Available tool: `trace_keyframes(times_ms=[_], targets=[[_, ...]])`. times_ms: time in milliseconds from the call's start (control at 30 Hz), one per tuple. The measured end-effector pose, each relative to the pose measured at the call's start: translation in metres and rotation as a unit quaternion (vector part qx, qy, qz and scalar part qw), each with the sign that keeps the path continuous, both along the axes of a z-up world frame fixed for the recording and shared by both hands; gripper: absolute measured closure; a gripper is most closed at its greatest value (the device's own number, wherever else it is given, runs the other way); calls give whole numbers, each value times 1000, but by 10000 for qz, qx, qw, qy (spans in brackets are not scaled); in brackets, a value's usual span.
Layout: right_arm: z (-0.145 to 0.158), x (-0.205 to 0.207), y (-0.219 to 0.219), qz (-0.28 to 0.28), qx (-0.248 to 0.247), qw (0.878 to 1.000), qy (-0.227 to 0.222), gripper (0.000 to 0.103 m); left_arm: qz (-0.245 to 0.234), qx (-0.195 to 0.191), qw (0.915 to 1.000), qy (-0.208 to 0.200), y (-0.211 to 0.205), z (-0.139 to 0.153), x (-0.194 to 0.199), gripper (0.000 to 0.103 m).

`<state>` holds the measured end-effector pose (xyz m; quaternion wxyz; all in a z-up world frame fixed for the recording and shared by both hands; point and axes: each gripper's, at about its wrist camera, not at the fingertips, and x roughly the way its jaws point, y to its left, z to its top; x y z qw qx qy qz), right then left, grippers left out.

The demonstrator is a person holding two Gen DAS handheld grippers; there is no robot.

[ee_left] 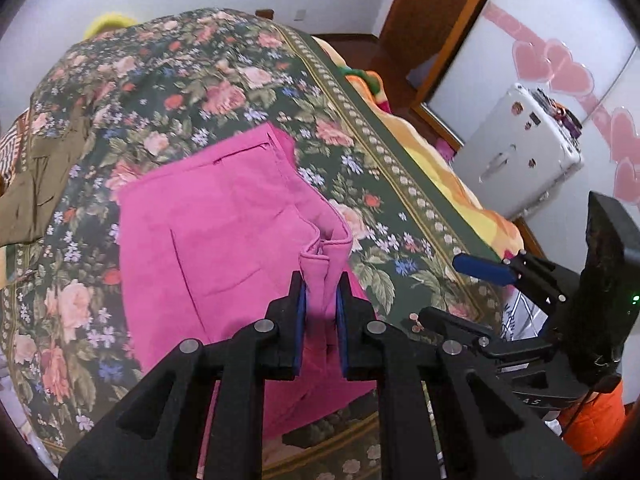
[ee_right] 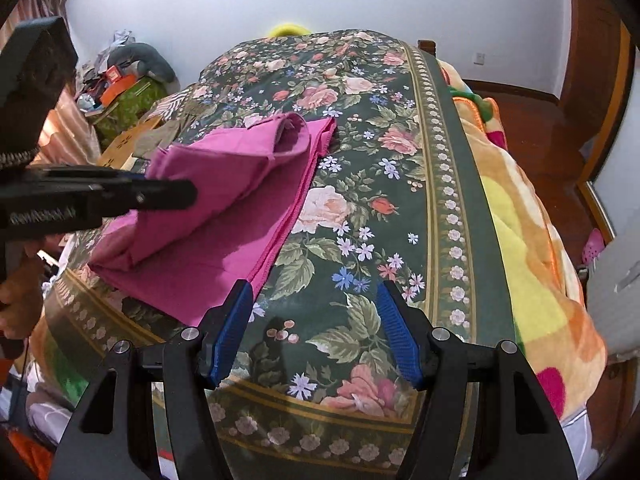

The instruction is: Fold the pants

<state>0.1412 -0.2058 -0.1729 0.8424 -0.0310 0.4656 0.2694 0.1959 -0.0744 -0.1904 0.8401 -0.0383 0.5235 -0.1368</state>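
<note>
Pink pants (ee_left: 224, 216) lie partly folded on a dark floral bedspread (ee_left: 192, 80). My left gripper (ee_left: 321, 284) is shut on a bunched edge of the pants, holding that fold lifted above the layer beneath. In the right wrist view the pants (ee_right: 224, 184) sit at the left of the bed, with the left gripper (ee_right: 176, 194) reaching in over them from the left. My right gripper (ee_right: 316, 300) stands open above the bedspread (ee_right: 360, 200), just right of the pants' near edge, with nothing between its blue pads (ee_right: 394, 332).
An orange and yellow blanket (ee_right: 532, 240) hangs over the bed's right side. An olive garment (ee_left: 36, 184) lies at the far left of the bed. A grey case (ee_left: 516, 152) stands by the wall. Cluttered boxes (ee_right: 120, 84) sit left of the bed.
</note>
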Motion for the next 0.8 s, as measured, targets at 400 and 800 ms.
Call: trace_keyframes(times_ms=[400,800], targets=[[8,-8,9,113,74,9999,-9,42,-92,209,9991,-355,12,24,-2,34],[13,0,34,87,399,9992,-19,40,783,1303,9858,-715,99,32,43,25]])
